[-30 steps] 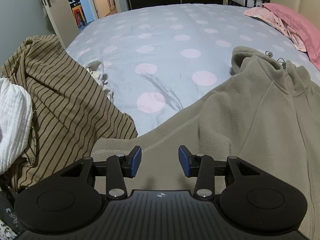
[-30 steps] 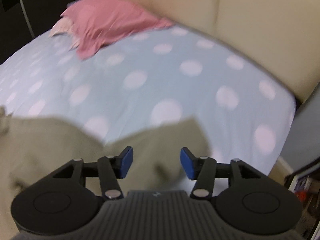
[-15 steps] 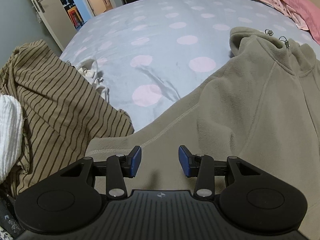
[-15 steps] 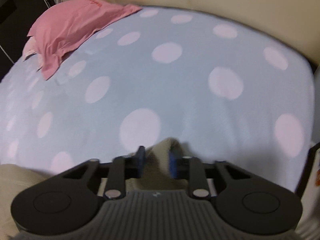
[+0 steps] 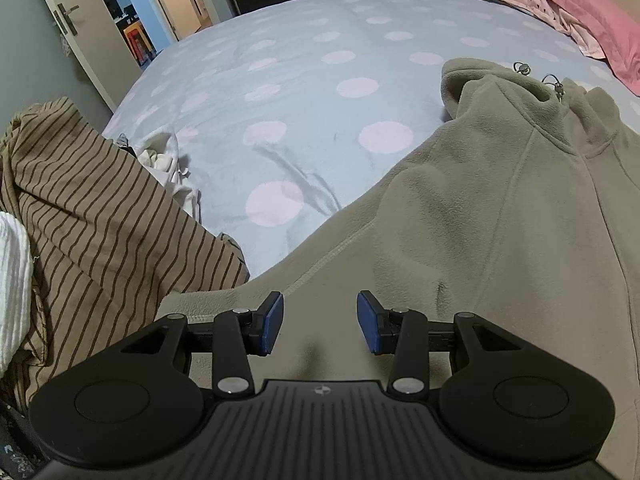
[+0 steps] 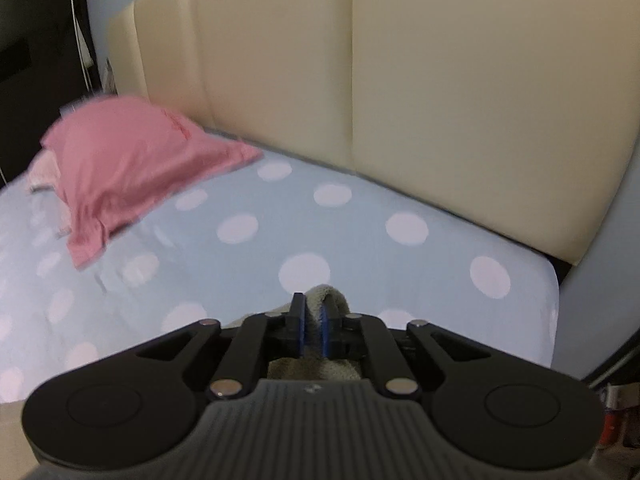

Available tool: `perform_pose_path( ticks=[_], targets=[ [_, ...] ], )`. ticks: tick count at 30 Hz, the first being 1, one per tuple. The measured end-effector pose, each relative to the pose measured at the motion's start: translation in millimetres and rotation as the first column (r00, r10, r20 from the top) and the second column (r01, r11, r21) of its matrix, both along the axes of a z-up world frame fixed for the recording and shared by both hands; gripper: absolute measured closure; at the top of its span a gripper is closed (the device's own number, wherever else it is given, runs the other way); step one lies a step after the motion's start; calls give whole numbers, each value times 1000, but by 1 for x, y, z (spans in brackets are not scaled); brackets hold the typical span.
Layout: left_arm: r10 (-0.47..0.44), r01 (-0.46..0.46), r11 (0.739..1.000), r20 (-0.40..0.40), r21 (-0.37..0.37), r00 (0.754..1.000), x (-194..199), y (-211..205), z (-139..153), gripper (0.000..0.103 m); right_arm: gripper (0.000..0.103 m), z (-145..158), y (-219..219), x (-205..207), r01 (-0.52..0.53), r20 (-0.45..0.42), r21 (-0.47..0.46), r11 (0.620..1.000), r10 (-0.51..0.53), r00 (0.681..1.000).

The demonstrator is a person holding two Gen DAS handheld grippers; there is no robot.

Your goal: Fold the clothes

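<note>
A beige fleece jacket [image 5: 500, 216] lies spread on the polka-dot bed, its collar and zip pulls at the far right. My left gripper [image 5: 320, 320] is open and hovers just above the jacket's near sleeve, holding nothing. My right gripper [image 6: 314, 326] is shut on a fold of the fleece jacket [image 6: 332, 298], which bunches between the blue pads and is lifted off the sheet near the headboard end of the bed.
A brown striped garment [image 5: 92, 224] and a white textured cloth [image 5: 12, 288] are piled at the left. A small white garment [image 5: 168, 168] lies beyond them. Pink pillows [image 6: 132, 168] sit near the cream headboard [image 6: 400, 92]. An open door [image 5: 80, 36] is at the far left.
My right gripper closed on the edge of the fleece and lifted it, and its view tilted up toward the headboard. My left gripper stayed open and shifted slightly over the sleeve.
</note>
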State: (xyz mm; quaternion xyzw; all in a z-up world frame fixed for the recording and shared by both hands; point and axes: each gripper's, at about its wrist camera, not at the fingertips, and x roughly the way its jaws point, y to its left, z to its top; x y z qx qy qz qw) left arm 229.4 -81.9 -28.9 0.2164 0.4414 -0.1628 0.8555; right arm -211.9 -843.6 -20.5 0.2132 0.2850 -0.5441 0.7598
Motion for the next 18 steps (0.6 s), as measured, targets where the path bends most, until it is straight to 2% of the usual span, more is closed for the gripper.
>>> perform_pose_path(
  ticks=[3,5,9,12,15,18],
  targets=[
    [10,-10,1000,8,-19,1000,0,4,5,64,85,-15,4,9,52,-94,9,999,-51,994],
    [18,-18,999,11,-32,1000,1,9,8,64,84,-20,11,12,48,-100,33,998,-45,994],
    [31,-30,999,8,-40,999,3,19,10,64,79,-19,36,29,-40,-87,78,996,46,995],
    [39,-39,998,5,-52,999,4,25,12,64,70,-16,58,49,-116,-60,116,986,123,991],
    [37,-38,997,-4,-73,999,6,30,17,64,67,-11,88,81,-202,-33,165,965,210,977],
    [33,-34,996,-18,-79,999,6,38,22,64,64,-1,128,117,-305,-7,212,928,314,950]
  ],
)
